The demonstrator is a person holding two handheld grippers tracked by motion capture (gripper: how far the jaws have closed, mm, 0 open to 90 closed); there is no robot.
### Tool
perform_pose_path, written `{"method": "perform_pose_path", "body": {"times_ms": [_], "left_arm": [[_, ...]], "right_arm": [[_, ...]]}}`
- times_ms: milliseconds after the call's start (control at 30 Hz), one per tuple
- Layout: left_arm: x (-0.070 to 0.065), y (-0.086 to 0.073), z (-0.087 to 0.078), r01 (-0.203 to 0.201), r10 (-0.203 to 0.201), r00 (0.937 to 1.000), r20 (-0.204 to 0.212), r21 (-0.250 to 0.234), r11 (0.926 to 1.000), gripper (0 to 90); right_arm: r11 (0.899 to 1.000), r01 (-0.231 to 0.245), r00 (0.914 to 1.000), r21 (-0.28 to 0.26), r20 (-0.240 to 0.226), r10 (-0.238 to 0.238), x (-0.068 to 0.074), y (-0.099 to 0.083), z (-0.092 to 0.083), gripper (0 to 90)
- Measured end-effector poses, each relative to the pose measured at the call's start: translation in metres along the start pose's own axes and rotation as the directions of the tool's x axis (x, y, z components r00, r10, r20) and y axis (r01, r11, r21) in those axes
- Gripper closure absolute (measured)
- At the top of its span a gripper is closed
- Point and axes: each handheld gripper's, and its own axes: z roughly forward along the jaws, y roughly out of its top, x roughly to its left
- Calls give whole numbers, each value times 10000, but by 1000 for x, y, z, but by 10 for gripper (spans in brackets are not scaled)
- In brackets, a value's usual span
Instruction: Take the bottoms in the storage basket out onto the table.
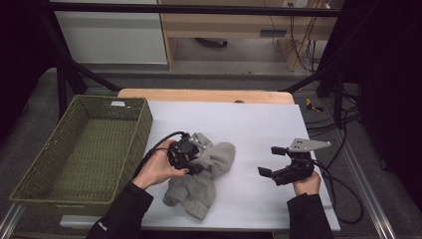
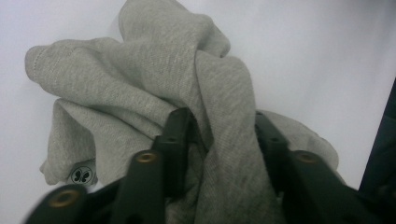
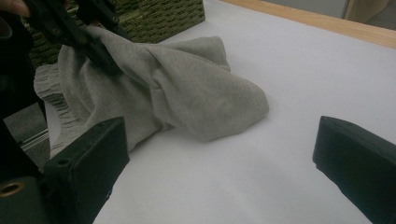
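Letting the left tongs (image 2: 219, 126), parted around a fold of the crumpled grey knit garment (image 1: 201, 174) on the white table (image 1: 259, 129), clamp firmly before lifting looks wise, while the right tongs (image 1: 271, 160) wait released nearby.

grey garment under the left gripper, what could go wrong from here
1. The left gripper has a fold of the grey garment between its jaws, which look partly open. The cloth may slip out if lifted now.
2. Only one fold sits between the jaws, so the rest would likely dangle and could catch on the rim of the green basket beside it.
3. The right gripper waits open and apart from the cloth, so nothing steadies the loose end.
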Motion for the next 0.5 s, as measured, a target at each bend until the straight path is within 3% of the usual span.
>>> {"method": "perform_pose_path", "body": {"times_ms": [267, 500], "left_arm": [[2, -1, -6, 712, -714, 9973, 155, 145, 9974, 272], [3, -4, -12, 964, -964, 9953, 18, -131, 9953, 128]], "right_arm": [[10000, -24, 10000, 15, -27, 24, 0, 0, 0, 41], [10000, -36, 10000, 27, -37, 36, 0, 0, 1, 41]]}}
